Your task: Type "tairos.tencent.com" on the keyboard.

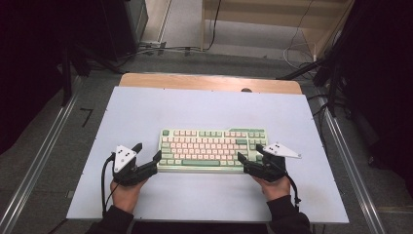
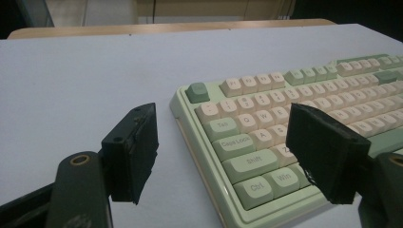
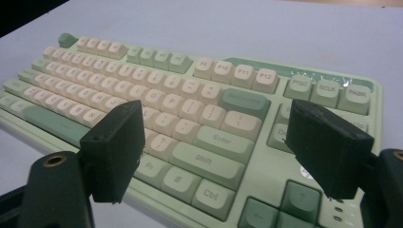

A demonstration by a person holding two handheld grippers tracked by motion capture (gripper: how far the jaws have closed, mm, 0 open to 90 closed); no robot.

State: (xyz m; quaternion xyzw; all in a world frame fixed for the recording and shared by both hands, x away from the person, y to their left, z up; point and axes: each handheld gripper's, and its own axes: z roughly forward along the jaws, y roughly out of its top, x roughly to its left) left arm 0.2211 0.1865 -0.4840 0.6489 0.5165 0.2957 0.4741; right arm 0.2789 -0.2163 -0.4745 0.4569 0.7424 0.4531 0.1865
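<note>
Where the mechanical keyboard (image 1: pixel 213 149) lies flat near the middle of the tabletop (image 1: pixel 146 107), its long edges run parallel to the near tabletop edge. At its left short edge, the left claw (image 1: pixel 147 155) stands spread, one jaw over bare tabletop and the other above the Shift and Ctrl keys. At its right short edge, the right claw (image 1: pixel 250 154) also stands spread and holds nothing, jaws above the Enter and arrow key area. Bare tabletop surrounds the keyboard on all four sides, widest behind it and to the left.
</note>
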